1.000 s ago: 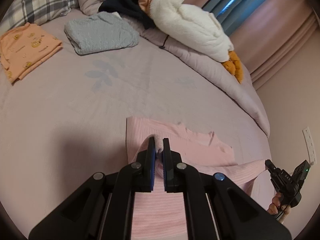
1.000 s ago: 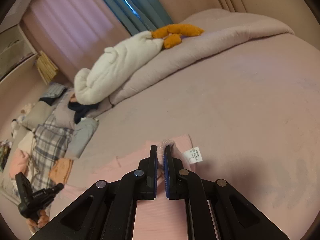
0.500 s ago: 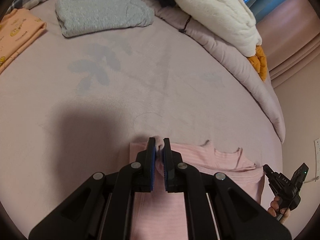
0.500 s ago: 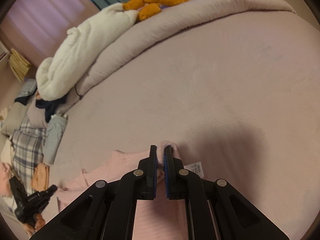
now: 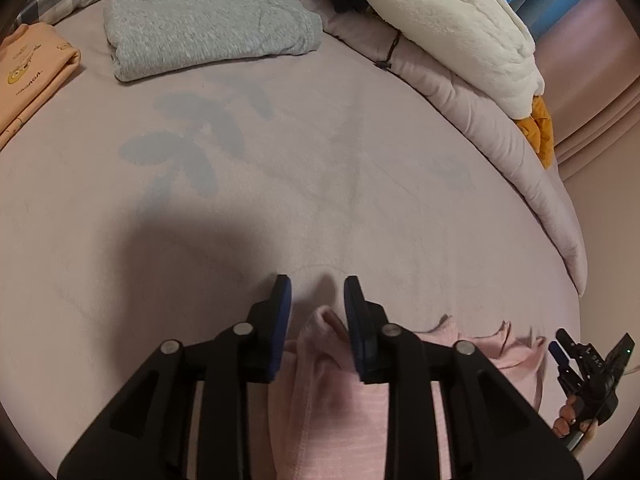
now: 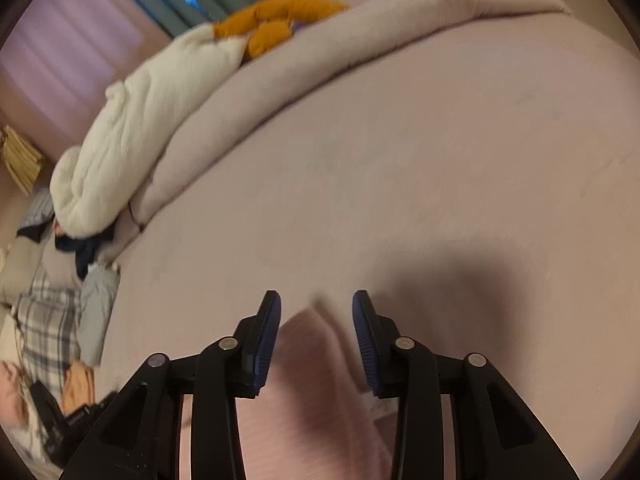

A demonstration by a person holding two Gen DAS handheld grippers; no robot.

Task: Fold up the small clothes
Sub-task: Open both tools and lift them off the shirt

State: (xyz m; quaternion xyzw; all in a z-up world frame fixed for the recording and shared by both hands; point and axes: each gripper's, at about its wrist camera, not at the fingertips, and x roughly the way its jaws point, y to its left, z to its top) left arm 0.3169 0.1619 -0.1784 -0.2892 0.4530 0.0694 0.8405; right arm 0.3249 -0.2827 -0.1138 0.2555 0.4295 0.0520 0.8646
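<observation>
A pink striped garment (image 5: 332, 392) lies on the pale pink bed sheet (image 5: 320, 184), folded over itself. My left gripper (image 5: 317, 294) is open, its blue-padded fingers either side of a raised fold of the pink cloth, not pinching it. My right gripper (image 6: 316, 308) is open too, with the garment's other corner (image 6: 312, 372) lying loose between its fingers. The right gripper also shows at the far right of the left wrist view (image 5: 588, 364).
A folded grey top (image 5: 208, 36) and a folded orange top (image 5: 28, 76) lie at the far left of the bed. A white fluffy blanket (image 5: 452, 28), an orange plush (image 5: 540, 128) and a rolled duvet (image 5: 520, 168) line the far side. Plaid pillow (image 6: 44, 328) at left.
Both grippers carried the pink garment's edge forward over itself, lowered to the bed, then opened and let go of the cloth.
</observation>
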